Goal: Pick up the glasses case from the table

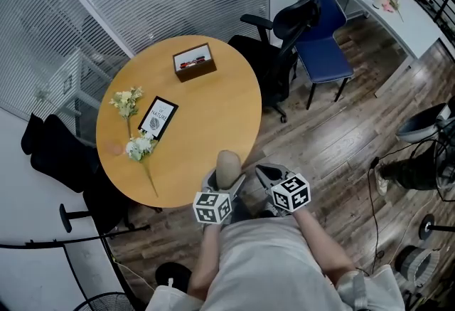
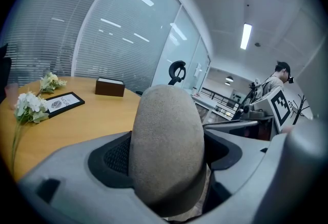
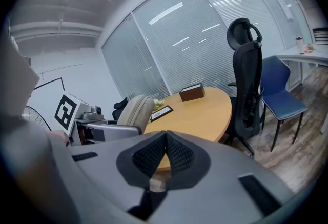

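A beige felt glasses case (image 1: 227,168) stands on end between the jaws of my left gripper (image 1: 225,181), lifted just over the near edge of the round wooden table (image 1: 206,110). In the left gripper view the case (image 2: 166,151) fills the middle, with both pads pressed on its sides. My right gripper (image 1: 269,176) hangs beside it off the table's edge, shut with nothing in it; its pads (image 3: 154,156) meet in the right gripper view, where the case (image 3: 134,110) shows to the left.
On the table lie a dark brown box (image 1: 194,62), a black framed card (image 1: 158,117) and two sprigs of white flowers (image 1: 140,146). A black office chair (image 1: 284,32) and a blue chair (image 1: 323,50) stand behind the table. A white desk (image 1: 387,7) is at the far right.
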Action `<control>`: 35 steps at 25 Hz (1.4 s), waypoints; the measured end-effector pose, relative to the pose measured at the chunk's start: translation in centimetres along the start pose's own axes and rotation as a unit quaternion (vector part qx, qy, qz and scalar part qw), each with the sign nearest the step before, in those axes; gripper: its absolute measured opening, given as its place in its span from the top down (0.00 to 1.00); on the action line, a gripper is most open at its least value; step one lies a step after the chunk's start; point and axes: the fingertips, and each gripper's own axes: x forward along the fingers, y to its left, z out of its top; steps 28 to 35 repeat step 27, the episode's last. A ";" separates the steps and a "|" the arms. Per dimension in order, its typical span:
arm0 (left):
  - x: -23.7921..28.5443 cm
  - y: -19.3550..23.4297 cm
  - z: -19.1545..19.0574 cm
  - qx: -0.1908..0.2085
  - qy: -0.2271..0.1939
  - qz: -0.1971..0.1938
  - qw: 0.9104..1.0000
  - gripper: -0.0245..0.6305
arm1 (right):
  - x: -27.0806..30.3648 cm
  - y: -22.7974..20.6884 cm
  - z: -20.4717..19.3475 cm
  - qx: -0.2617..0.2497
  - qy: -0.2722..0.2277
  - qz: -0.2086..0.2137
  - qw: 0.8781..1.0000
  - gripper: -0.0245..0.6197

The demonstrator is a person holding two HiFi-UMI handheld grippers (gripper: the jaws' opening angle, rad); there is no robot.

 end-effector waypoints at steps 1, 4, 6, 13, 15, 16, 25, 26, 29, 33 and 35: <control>0.0 0.0 0.1 0.000 0.000 -0.001 1.000 0.39 | 0.0 0.0 0.1 -0.002 0.000 0.000 1.000 0.97; 0.1 0.0 0.1 0.000 0.000 -0.002 1.000 0.39 | 0.1 0.2 0.1 -0.007 0.001 0.002 1.000 0.97; 0.2 0.0 0.1 0.001 0.001 -0.003 1.000 0.39 | 0.1 0.2 0.1 -0.008 0.002 0.002 1.000 0.97; 0.6 -0.1 0.4 0.002 0.000 -0.007 1.000 0.39 | -0.1 -0.2 0.3 -0.004 -0.001 -0.004 1.000 0.97; 0.7 -0.2 0.4 0.003 0.001 -0.008 1.000 0.39 | -0.2 -0.4 0.3 -0.003 -0.002 -0.006 1.000 0.97; 0.7 -0.3 0.4 0.003 0.001 -0.009 1.000 0.39 | -0.2 -0.4 0.3 -0.003 -0.003 -0.007 1.000 0.97; 1.2 -0.7 0.4 0.005 0.003 -0.011 1.000 0.39 | -0.6 -1.0 0.3 0.000 -0.005 -0.009 1.000 0.97; 1.2 -0.7 0.4 0.006 0.002 -0.011 1.000 0.39 | -0.6 -1.0 0.3 0.001 -0.005 -0.009 1.000 0.97; 1.3 -0.7 0.5 0.006 0.002 -0.011 1.000 0.39 | -0.7 -1.0 0.3 0.001 -0.005 -0.009 1.000 0.97; 1.3 -0.7 0.5 0.006 0.002 -0.011 1.000 0.39 | -0.7 -1.0 0.3 0.001 -0.005 -0.009 1.000 0.97; 1.3 -0.7 0.5 0.006 0.002 -0.011 1.000 0.39 | -0.7 -1.0 0.3 0.001 -0.005 -0.009 1.000 0.97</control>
